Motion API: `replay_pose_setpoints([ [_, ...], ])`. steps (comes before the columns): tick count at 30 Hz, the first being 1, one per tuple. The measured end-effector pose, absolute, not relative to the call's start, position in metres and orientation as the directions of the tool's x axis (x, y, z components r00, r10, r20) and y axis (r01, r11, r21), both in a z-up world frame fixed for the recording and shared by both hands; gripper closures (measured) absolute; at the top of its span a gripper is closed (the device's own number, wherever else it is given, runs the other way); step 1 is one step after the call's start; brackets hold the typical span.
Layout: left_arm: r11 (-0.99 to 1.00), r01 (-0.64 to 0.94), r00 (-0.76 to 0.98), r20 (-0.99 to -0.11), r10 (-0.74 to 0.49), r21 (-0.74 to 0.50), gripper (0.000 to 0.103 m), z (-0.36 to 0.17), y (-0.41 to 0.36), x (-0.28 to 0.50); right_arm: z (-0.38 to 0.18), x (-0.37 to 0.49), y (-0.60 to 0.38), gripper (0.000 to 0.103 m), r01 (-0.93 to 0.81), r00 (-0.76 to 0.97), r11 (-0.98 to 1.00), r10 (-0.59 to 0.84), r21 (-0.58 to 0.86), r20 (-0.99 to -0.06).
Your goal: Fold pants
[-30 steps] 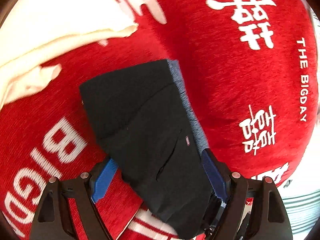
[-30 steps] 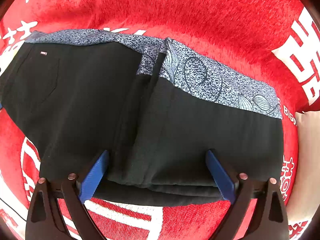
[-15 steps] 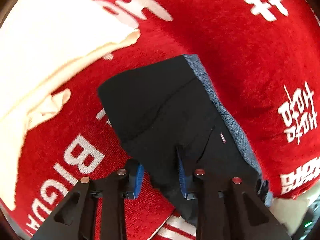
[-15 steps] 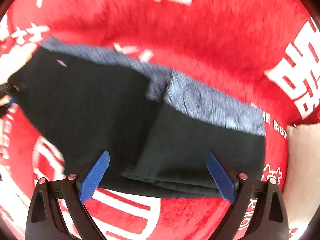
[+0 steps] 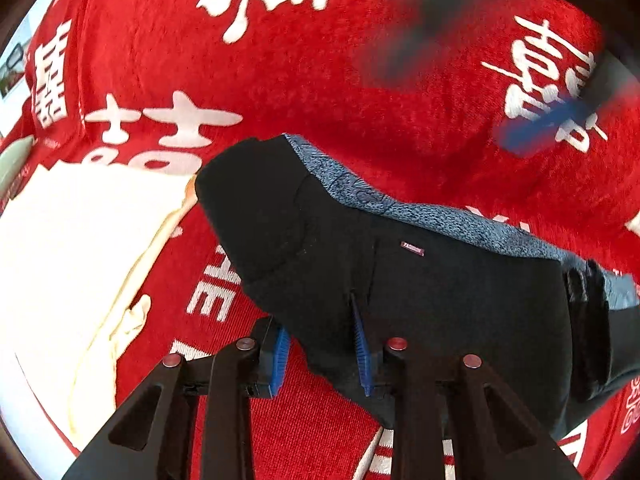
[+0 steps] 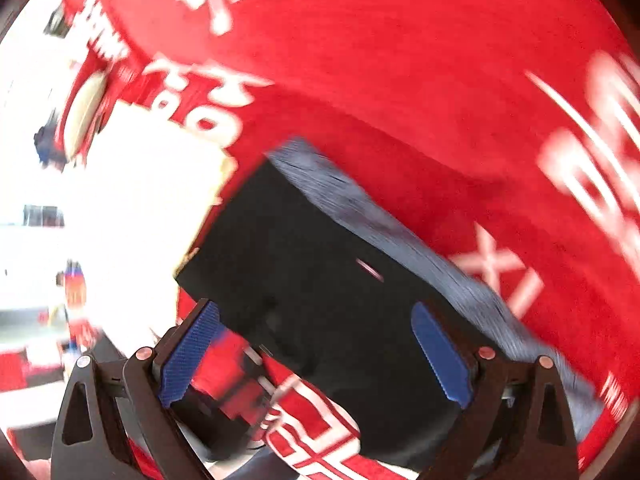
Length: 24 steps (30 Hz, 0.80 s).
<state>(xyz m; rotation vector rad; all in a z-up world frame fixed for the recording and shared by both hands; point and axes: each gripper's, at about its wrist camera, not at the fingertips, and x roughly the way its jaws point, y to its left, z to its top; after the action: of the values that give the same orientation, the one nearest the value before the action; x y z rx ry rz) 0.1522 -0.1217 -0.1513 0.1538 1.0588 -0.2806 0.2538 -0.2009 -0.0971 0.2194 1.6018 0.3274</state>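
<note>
Folded black pants on a red printed blanket. The left gripper, its fingers having just closed, pinches a fold of the near edge of the pants; the bundle extends ahead of the fingers and off to their right, its long axis running diagonally along the blue-grey patterned waistband. The right gripper hangs above the same bundle with fingers spread wide and nothing between them, the view motion-blurred. A cream cloth lies just left of the left fingers, touching the far corner of the pants. Open blanket lies beyond the waistband, so the next fold likely has room that way
</note>
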Motion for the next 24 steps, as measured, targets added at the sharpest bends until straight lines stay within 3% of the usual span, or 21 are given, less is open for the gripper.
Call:
replay_pose_setpoints([
  [6, 0.949, 0.315, 0.479, -0.865, -0.148, 0.013, 0.073, -0.146, -0.126, 0.149, -0.131, 0.303, -0.133, 0.005, -0.115, -0.239, 0.92, 0.341, 0.375, -0.909],
  [13, 0.942, 0.333, 0.497, -0.855, -0.146, 0.032, 0.074, -0.145, -0.13, 0.145, -0.178, 0.304, -0.091, 0.008, -0.222, -0.377, 0.933, 0.186, 0.283, -0.908],
  [14, 0.941, 0.336, 0.497, -0.855, -0.146, 0.035, 0.073, -0.145, -0.131, 0.146, -0.182, 0.302, -0.094, 0.031, -0.218, -0.386, 0.937, 0.175, 0.274, -0.906],
  [15, 0.939, 0.341, 0.485, -0.862, -0.148, 0.031, 0.073, -0.147, -0.132, 0.147, -0.187, 0.298, -0.098, 0.069, -0.202, -0.399, 0.941, 0.173, 0.271, -0.9],
  [16, 0.938, 0.345, 0.477, -0.865, -0.153, 0.024, 0.074, -0.148, -0.133, 0.147, -0.188, 0.298, -0.103, 0.081, -0.18, -0.395, 0.944, 0.187, 0.275, -0.9],
  [17, 0.935, 0.354, 0.487, -0.86, -0.155, 0.032, 0.074, -0.146, -0.135, 0.145, -0.185, 0.297, -0.109, 0.086, -0.159, -0.383, 0.943, 0.215, 0.294, -0.898],
  [24, 0.905, 0.425, 0.511, -0.832, -0.217, 0.024, 0.074, -0.116, -0.16, 0.13, -0.14, 0.272, -0.169, 0.087, -0.057, -0.201, 0.905, 0.404, 0.423, -0.892],
])
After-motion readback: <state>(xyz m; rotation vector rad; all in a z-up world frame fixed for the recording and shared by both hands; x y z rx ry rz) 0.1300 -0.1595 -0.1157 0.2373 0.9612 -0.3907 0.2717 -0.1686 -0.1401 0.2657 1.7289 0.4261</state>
